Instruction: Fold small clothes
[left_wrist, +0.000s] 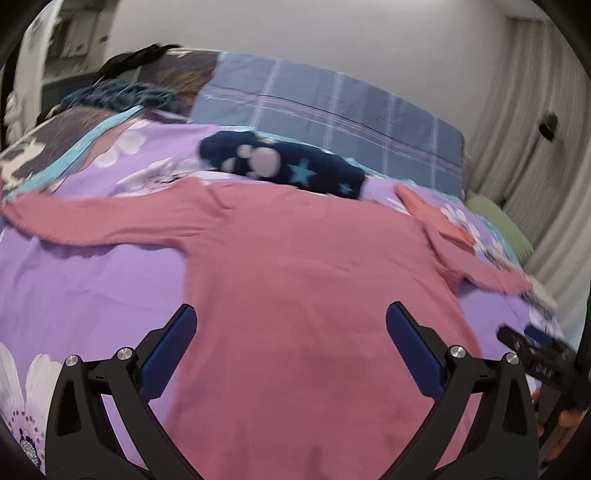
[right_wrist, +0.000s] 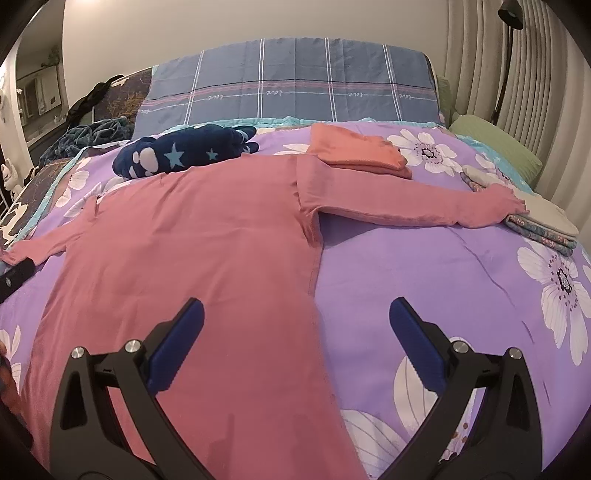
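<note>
A pink long-sleeved garment (left_wrist: 303, 280) lies spread flat on the purple floral bedspread (left_wrist: 92, 280), both sleeves stretched out. My left gripper (left_wrist: 291, 317) is open and empty, hovering over the garment's lower body. My right gripper (right_wrist: 295, 314) is open and empty above the garment's (right_wrist: 192, 240) right side seam, with the bedspread (right_wrist: 424, 266) under its right finger. The right sleeve cuff (right_wrist: 506, 206) rests on a stack of folded cloths. The right gripper's tip also shows at the right edge of the left wrist view (left_wrist: 532, 354).
A dark blue star-patterned garment (right_wrist: 181, 151) lies beyond the collar. A folded orange garment (right_wrist: 358, 147) sits at the right shoulder. Folded patterned cloths (right_wrist: 543, 225) lie at the right. A plaid pillow (right_wrist: 291, 88), a green pillow (right_wrist: 495, 144) and curtains stand at the back.
</note>
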